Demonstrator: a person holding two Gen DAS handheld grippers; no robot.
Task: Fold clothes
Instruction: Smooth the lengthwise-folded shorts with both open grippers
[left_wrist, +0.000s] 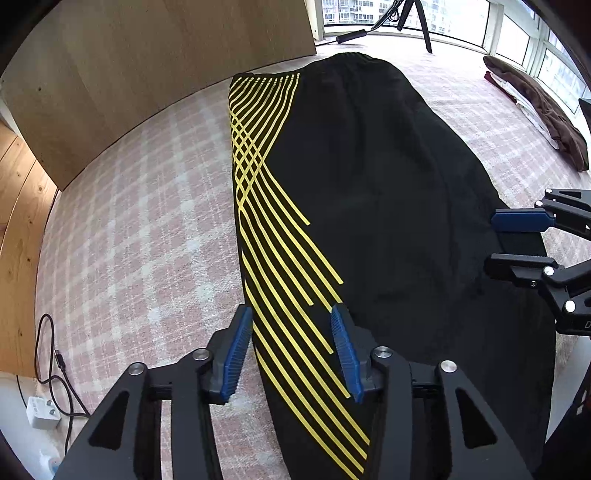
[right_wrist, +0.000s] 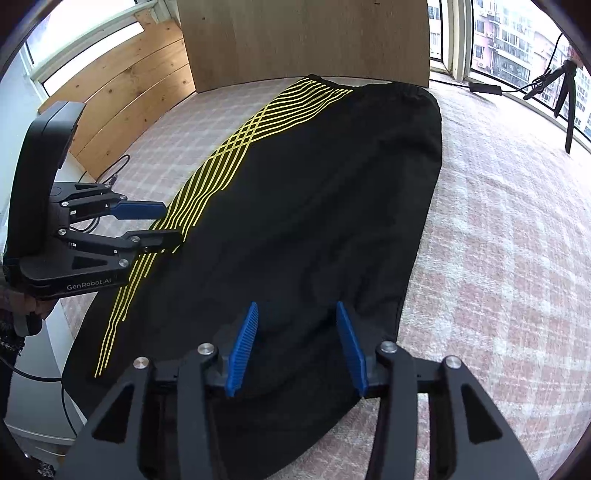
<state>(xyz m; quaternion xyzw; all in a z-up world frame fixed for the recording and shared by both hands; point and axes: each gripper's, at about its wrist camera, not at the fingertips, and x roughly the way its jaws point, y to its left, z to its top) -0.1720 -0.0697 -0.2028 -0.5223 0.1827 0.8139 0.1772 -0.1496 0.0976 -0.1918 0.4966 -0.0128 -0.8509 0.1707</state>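
Observation:
Black trousers with yellow stripes (left_wrist: 369, 206) lie lengthwise on a pink plaid bed cover (left_wrist: 140, 229), waistband at the far end. They also show in the right wrist view (right_wrist: 314, 206). My left gripper (left_wrist: 291, 314) is open, its blue pads on either side of the striped left edge near the lower leg, just above the cloth. My right gripper (right_wrist: 295, 308) is open over the plain black right side near the right edge. Each gripper shows in the other's view: the right one (left_wrist: 491, 240) and the left one (right_wrist: 171, 221), both open.
A wooden headboard panel (left_wrist: 147, 74) stands at the far end. A brown garment (left_wrist: 543, 107) lies by the windows at the right. A tripod (right_wrist: 565, 96) stands near the window. A cable and white power strip (left_wrist: 42, 411) lie on the floor at the left.

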